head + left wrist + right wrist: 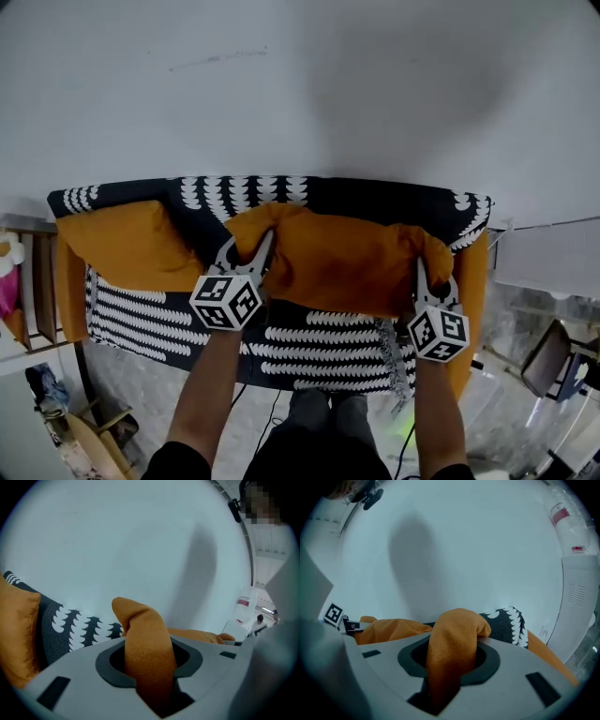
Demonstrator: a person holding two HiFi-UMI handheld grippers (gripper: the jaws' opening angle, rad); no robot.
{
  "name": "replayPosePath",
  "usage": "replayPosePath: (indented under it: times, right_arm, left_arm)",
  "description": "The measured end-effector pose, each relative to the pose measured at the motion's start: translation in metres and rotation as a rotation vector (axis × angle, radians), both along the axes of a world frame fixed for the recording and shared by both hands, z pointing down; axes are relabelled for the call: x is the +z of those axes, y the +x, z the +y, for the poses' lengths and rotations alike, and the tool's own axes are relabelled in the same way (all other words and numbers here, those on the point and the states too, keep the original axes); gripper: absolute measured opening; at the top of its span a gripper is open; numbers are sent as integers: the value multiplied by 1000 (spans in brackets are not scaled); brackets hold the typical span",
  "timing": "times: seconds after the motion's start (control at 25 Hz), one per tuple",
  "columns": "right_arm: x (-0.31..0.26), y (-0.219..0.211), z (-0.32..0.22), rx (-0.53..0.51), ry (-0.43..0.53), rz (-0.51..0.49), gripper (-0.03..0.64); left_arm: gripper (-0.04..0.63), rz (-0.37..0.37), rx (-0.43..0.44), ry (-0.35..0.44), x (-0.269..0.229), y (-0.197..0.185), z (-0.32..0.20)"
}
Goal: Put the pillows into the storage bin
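Note:
An orange pillow (347,262) lies across the middle of a seat draped in a black cover with white marks (319,342). My left gripper (251,251) is shut on the pillow's left upper corner, and my right gripper (427,272) is shut on its right upper corner. In the left gripper view the orange fabric (143,630) is bunched upright between the jaws of the left gripper (149,660). The right gripper view shows the same: a fold of the pillow (457,625) pinched in the right gripper (449,660). A second orange pillow (127,244) leans at the seat's left end. No storage bin is in view.
A white wall rises straight behind the seat. A wooden shelf (37,291) stands at the left and a dark chair (553,361) at the lower right. My legs are right against the seat's front edge. A white appliance (576,592) stands to the right.

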State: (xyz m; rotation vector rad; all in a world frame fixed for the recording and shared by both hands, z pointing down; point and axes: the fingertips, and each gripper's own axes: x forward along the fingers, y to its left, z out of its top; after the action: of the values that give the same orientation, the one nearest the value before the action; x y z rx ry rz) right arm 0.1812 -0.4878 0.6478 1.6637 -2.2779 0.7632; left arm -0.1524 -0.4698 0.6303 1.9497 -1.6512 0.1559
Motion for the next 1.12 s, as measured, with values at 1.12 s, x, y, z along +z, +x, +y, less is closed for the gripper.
replayPosePath:
  times: [1.12]
  right_arm:
    - [-226, 223, 286, 392, 232, -28, 154]
  left_arm:
    - [206, 69, 504, 230, -228, 263, 151]
